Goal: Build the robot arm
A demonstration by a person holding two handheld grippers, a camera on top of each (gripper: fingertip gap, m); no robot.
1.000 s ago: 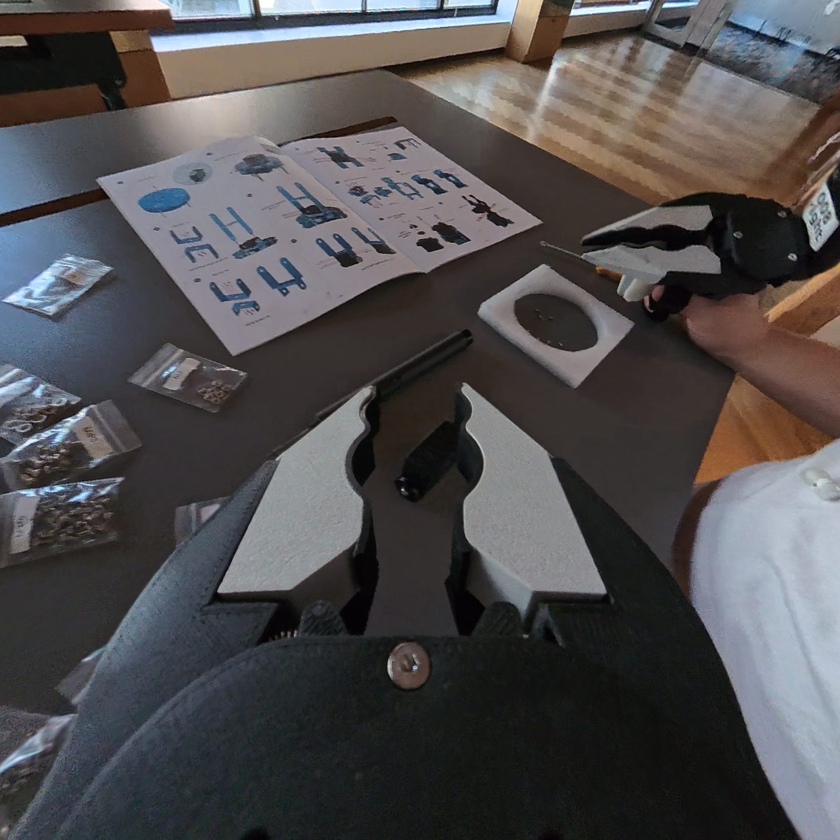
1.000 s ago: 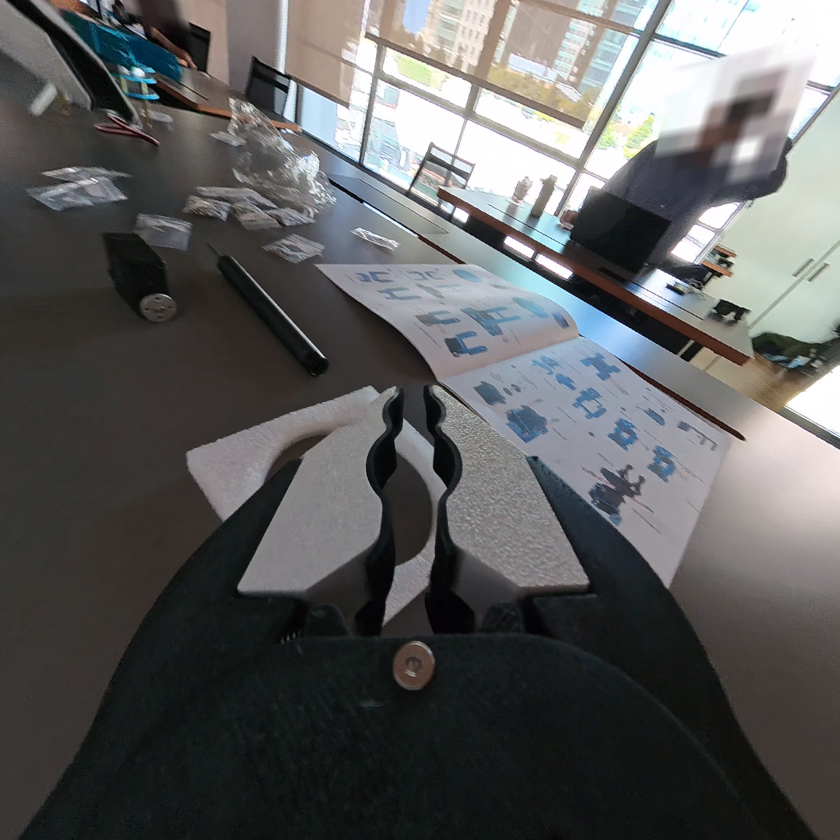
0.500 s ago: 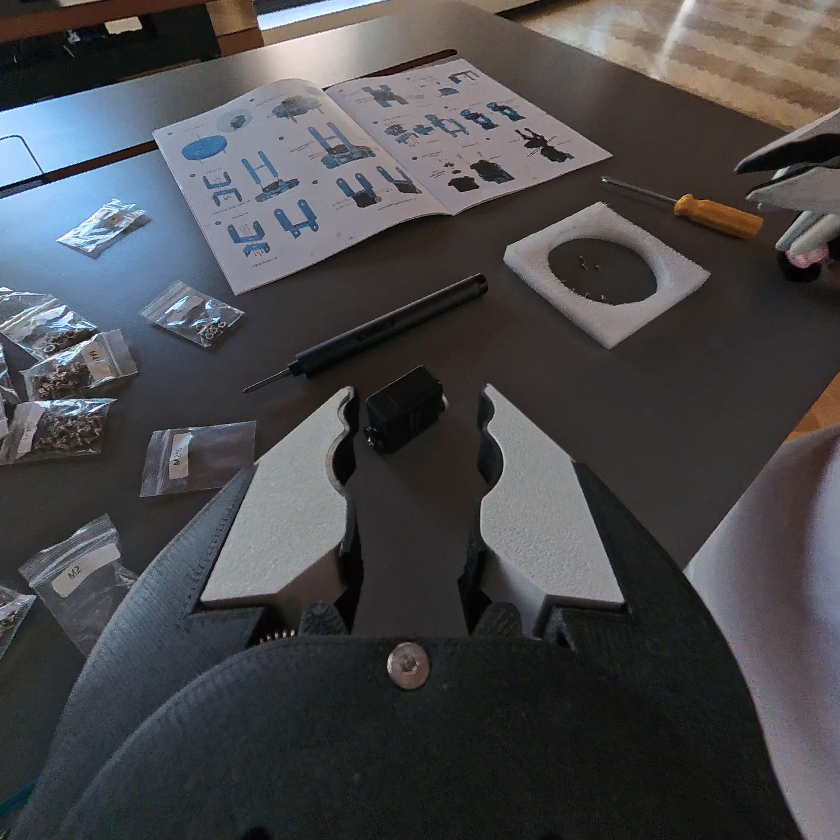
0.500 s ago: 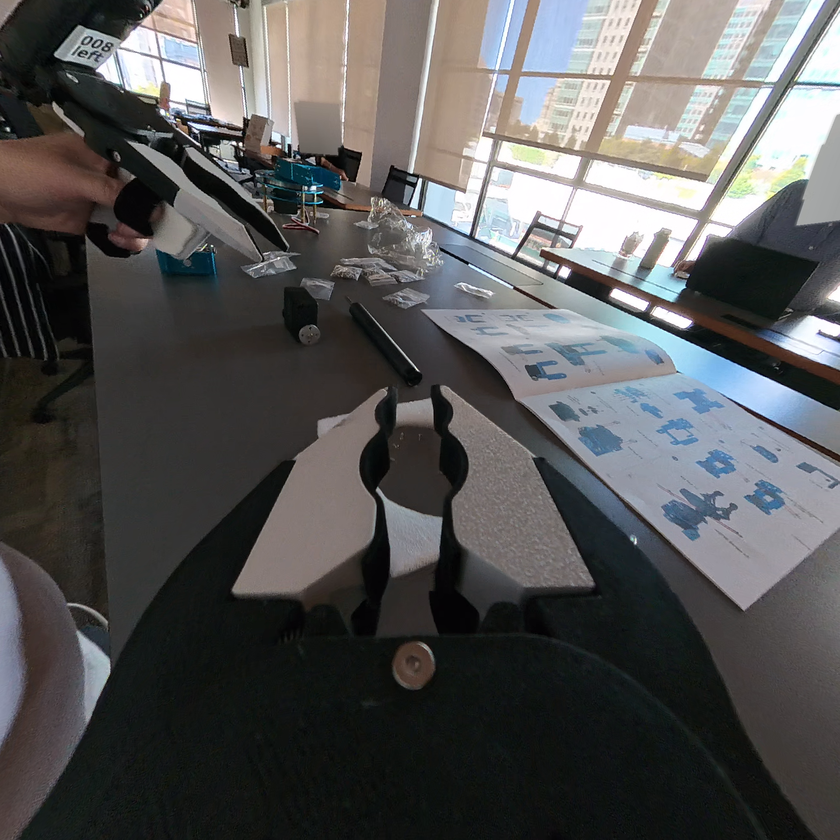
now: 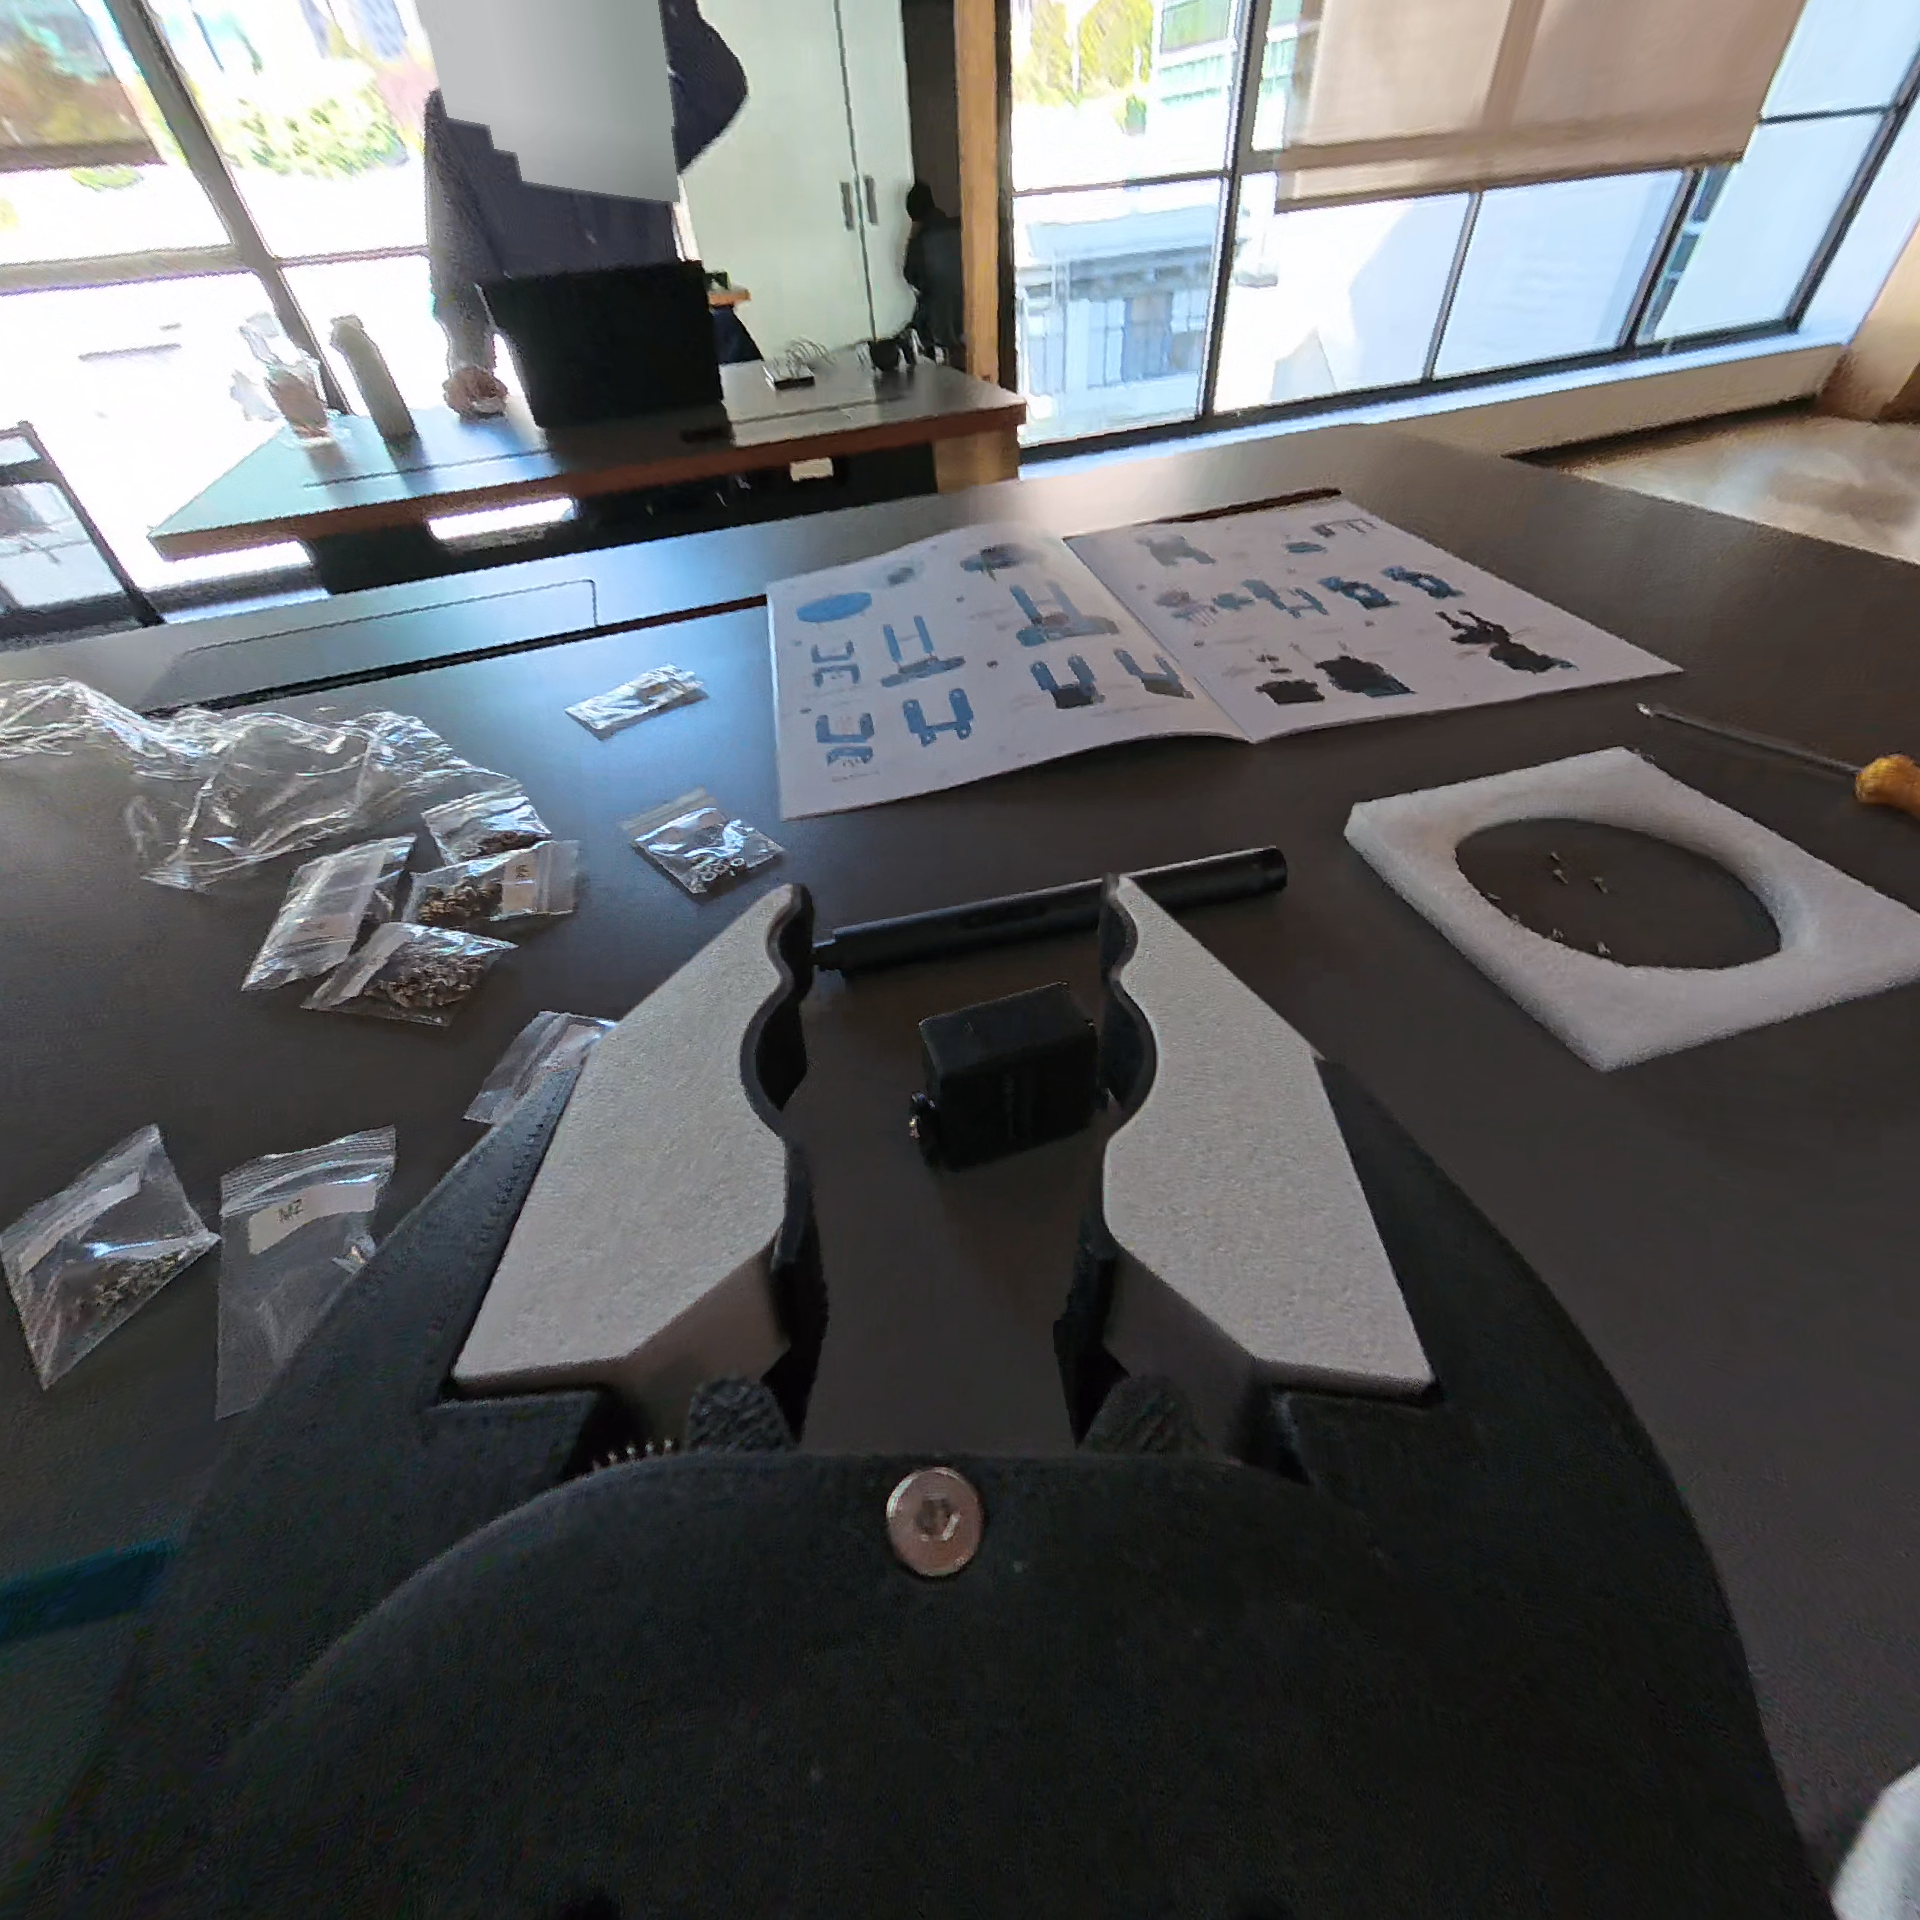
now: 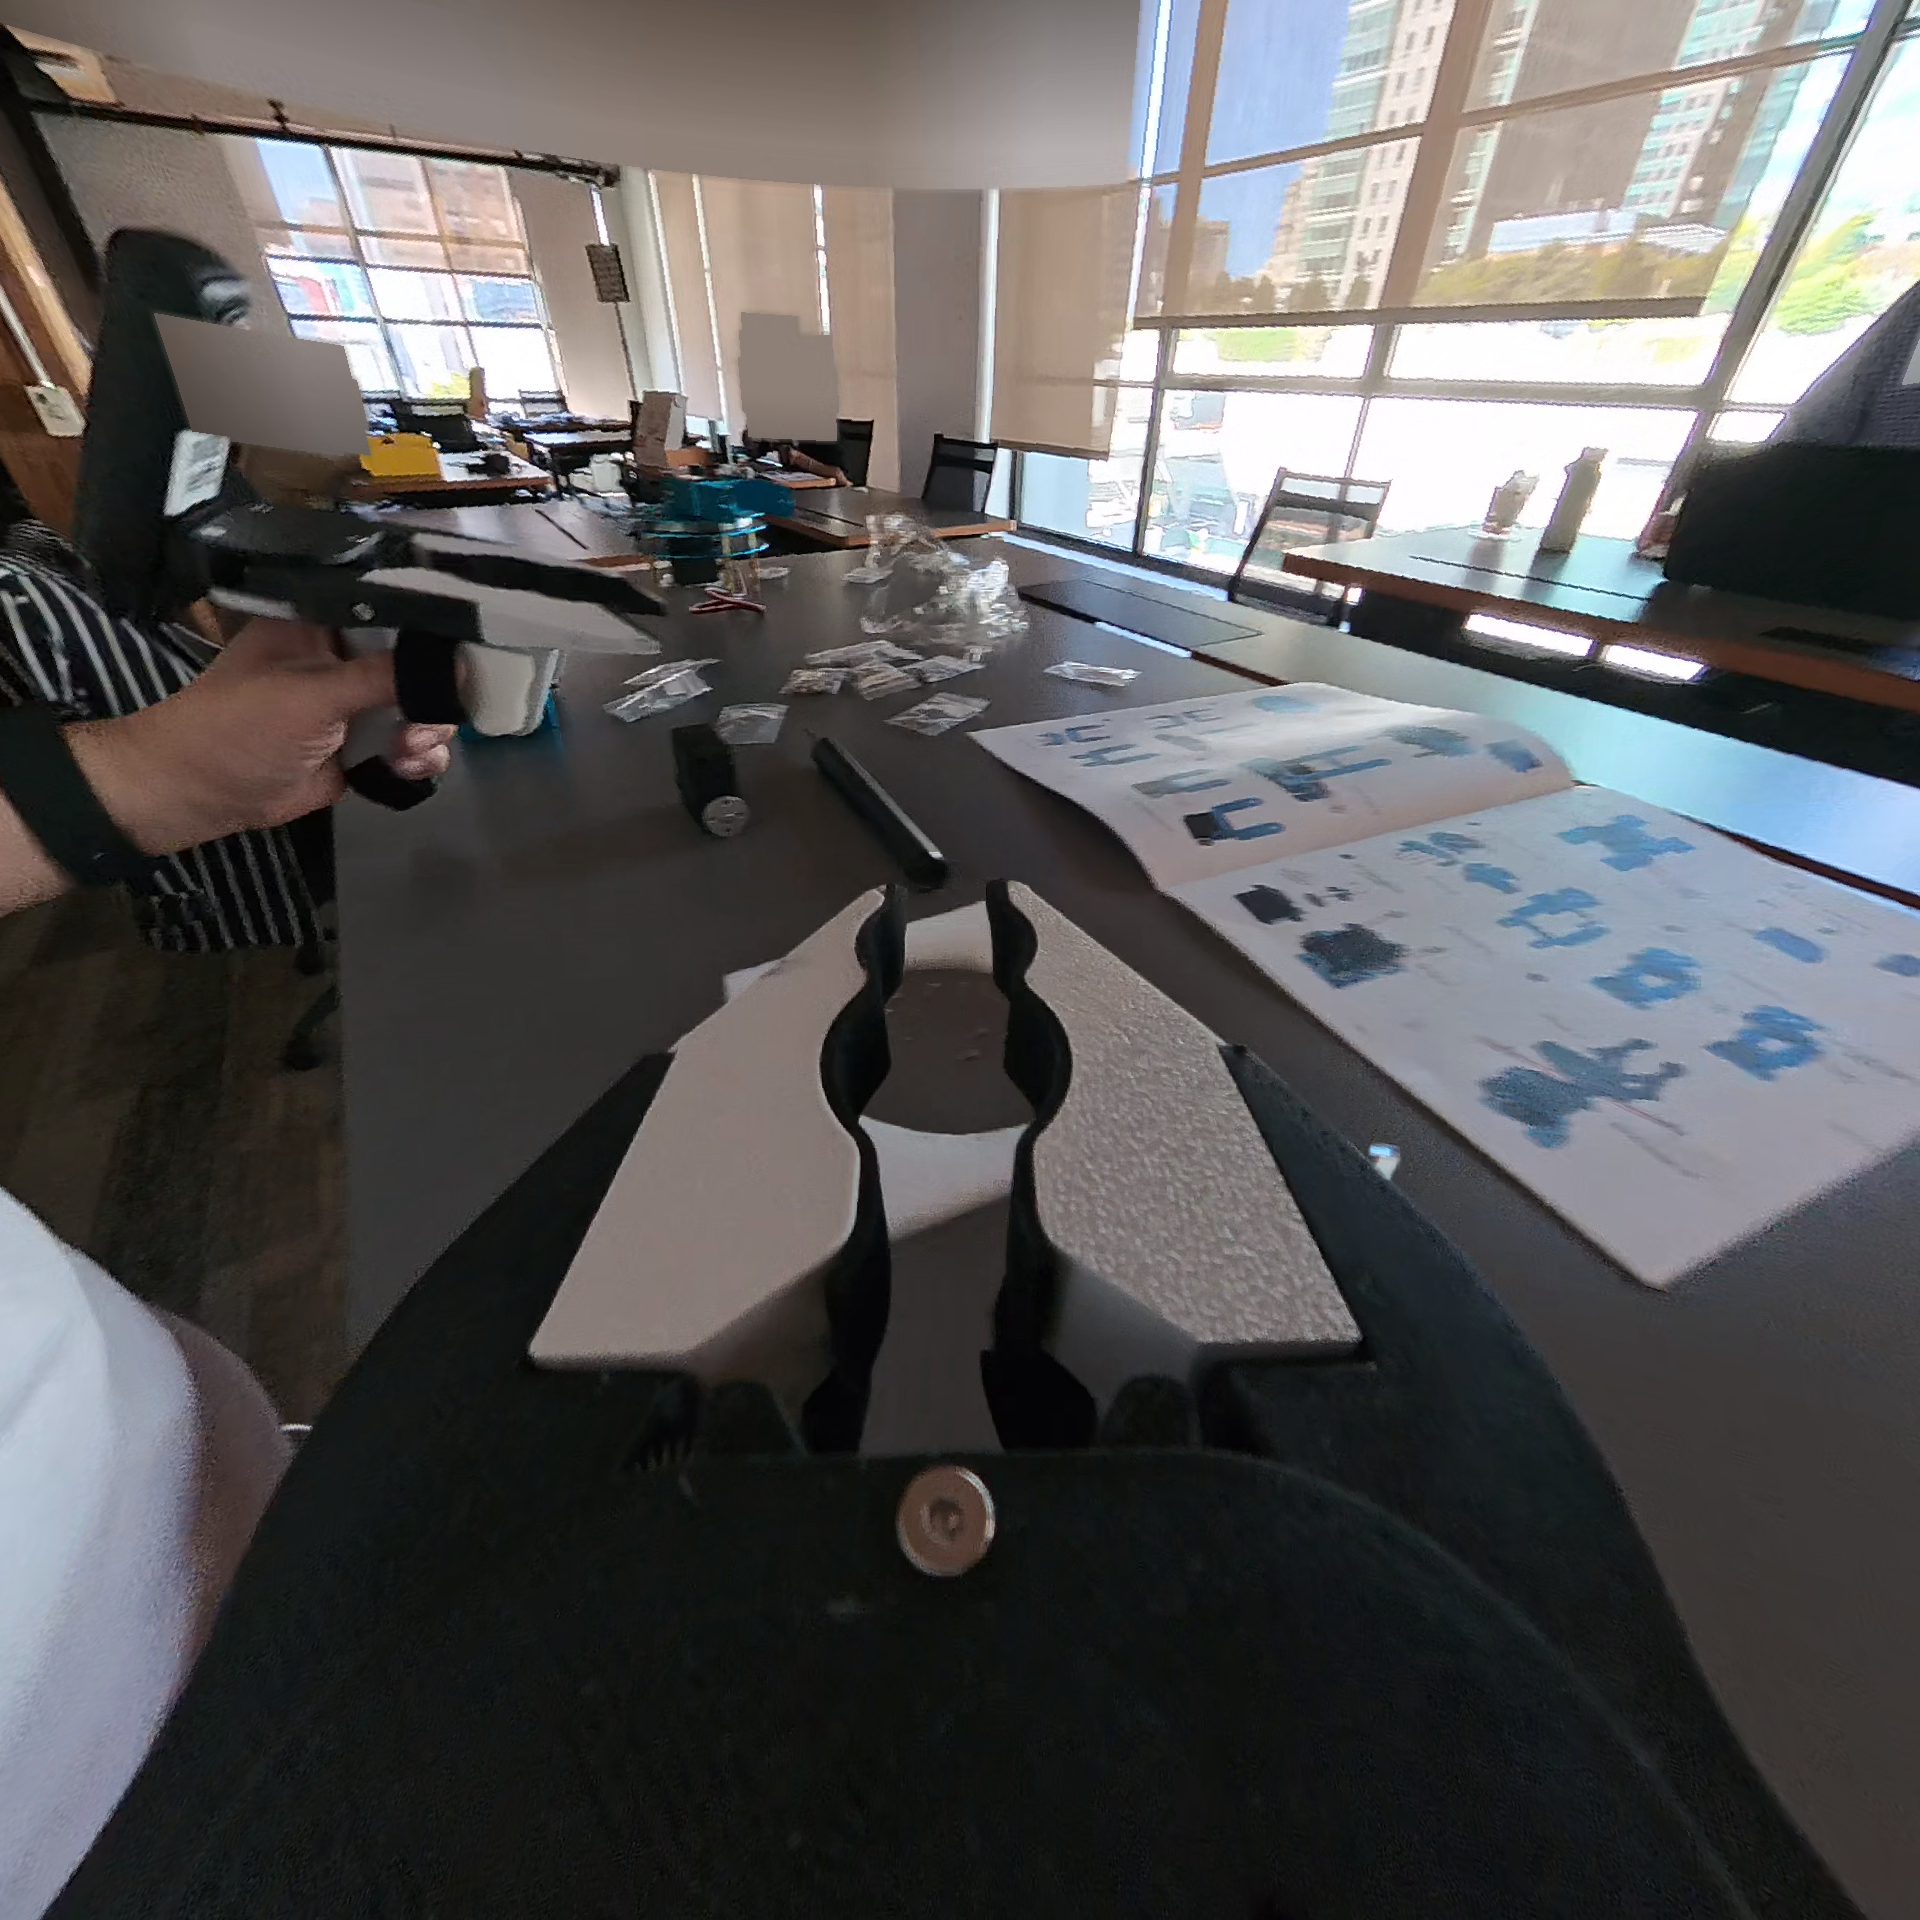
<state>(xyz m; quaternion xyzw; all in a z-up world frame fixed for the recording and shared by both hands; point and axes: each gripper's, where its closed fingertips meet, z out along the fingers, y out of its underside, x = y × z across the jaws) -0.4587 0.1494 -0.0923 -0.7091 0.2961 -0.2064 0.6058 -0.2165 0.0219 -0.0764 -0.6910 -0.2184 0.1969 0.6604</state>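
My left gripper [image 5: 954, 902] is open and empty. It hangs above the dark table [image 5: 1455, 1247], and a small black servo block [image 5: 1003, 1091] lies on the table, seen between its fingers and untouched. A black pen-shaped screwdriver [image 5: 1039, 920] lies just beyond. My right gripper [image 6: 943, 902] is narrowly open and empty, above a white foam square [image 6: 940, 940] with a round hole. The right wrist view shows the left gripper [image 6: 623, 613] held by a hand, raised left of the servo block [image 6: 707, 779] and the pen-shaped screwdriver [image 6: 878, 821].
An open booklet [image 5: 1143, 644] lies at the back, also in the right wrist view [image 6: 1455, 883]. Several small bags of screws [image 5: 416, 935] lie at the left. The foam square [image 5: 1621, 914] holds tiny screws in its hole. A yellow-handled screwdriver [image 5: 1886, 779] lies far right. A person stands at another table [image 5: 582, 457]. There is about 30 centimetres between the tips of the two grippers.
My left gripper has tilted up, so its view now takes in the room, and its jaws have opened wider. My right gripper has drawn back and its jaws have parted a little.
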